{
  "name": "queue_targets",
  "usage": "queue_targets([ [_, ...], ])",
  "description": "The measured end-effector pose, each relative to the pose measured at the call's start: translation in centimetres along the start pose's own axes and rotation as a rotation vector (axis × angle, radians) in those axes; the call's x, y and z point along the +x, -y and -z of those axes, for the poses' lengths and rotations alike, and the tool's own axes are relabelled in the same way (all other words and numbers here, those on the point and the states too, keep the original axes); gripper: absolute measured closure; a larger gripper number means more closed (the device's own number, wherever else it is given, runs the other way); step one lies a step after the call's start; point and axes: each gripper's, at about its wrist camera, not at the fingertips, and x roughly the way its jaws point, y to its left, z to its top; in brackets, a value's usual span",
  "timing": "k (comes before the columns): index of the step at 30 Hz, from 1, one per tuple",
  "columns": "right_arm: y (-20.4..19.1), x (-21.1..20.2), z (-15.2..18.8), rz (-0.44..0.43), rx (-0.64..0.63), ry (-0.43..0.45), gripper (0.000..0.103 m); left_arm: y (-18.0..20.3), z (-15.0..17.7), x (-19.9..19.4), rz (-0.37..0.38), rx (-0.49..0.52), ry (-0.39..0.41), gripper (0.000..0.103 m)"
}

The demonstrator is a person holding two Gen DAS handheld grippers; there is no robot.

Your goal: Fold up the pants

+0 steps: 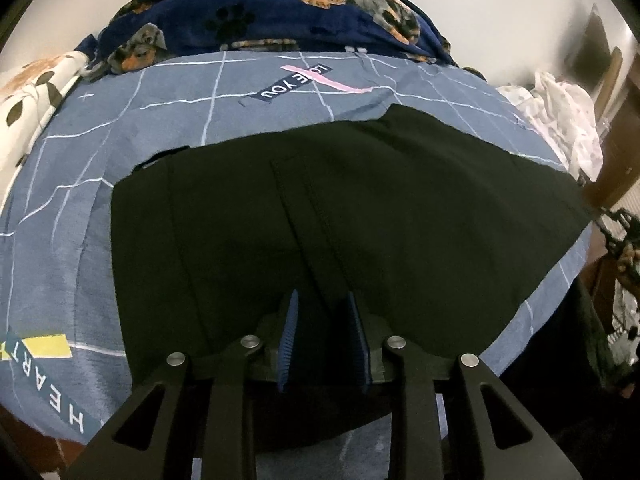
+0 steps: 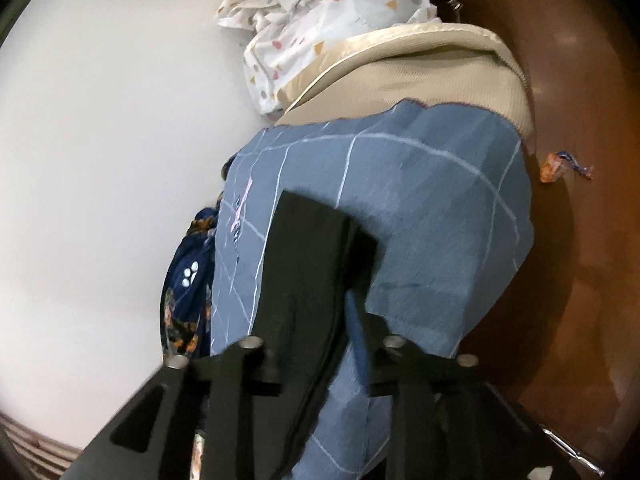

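Black pants (image 1: 320, 208) lie spread on a blue checked bedsheet (image 1: 72, 216). In the left wrist view my left gripper (image 1: 323, 312) hovers over the near edge of the pants with its blue-padded fingers (image 1: 290, 332) apart and nothing between them. In the right wrist view my right gripper (image 2: 320, 308) holds a strip of the black pants (image 2: 308, 256) between its fingers, lifted off the sheet (image 2: 432, 208) near the bed's edge; one blue pad (image 2: 358, 332) shows, the other is hidden by cloth.
A navy dog-print blanket (image 1: 260, 16) lies at the far side against the white wall. White patterned bedding (image 1: 560, 112) is bunched at the right, also seen above a beige mattress corner (image 2: 420, 72). Brown floor (image 2: 580, 240) with an orange wrapper (image 2: 560, 166) lies beyond the bed.
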Motion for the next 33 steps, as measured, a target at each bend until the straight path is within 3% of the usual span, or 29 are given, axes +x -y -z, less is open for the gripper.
queue_targets([
  [4,1.1,0.1,0.2,-0.040,0.057,0.005,0.068,0.9,-0.6,-1.6,0.002,0.013,0.054,0.072],
  [10,2.1,-0.5,-0.5,-0.040,0.092,0.027,0.066,2.0,-2.2,-3.0,-0.036,-0.020,0.135,0.051],
  [15,2.2,-0.6,-1.8,-0.024,0.087,0.050,0.063,1.4,-3.1,-3.2,-0.054,-0.105,0.174,0.050],
  [18,2.2,0.1,-2.6,-0.014,0.073,0.037,0.063,0.9,-3.1,-2.6,-0.053,-0.129,0.156,0.048],
  [23,1.9,1.8,-2.9,-0.027,0.072,0.008,0.063,0.9,-2.6,-1.5,-0.097,-0.103,0.119,0.048],
  [33,0.6,4.1,-1.8,-0.089,-0.001,-0.077,0.062,0.4,-2.4,-1.2,-0.088,-0.114,0.125,0.045],
])
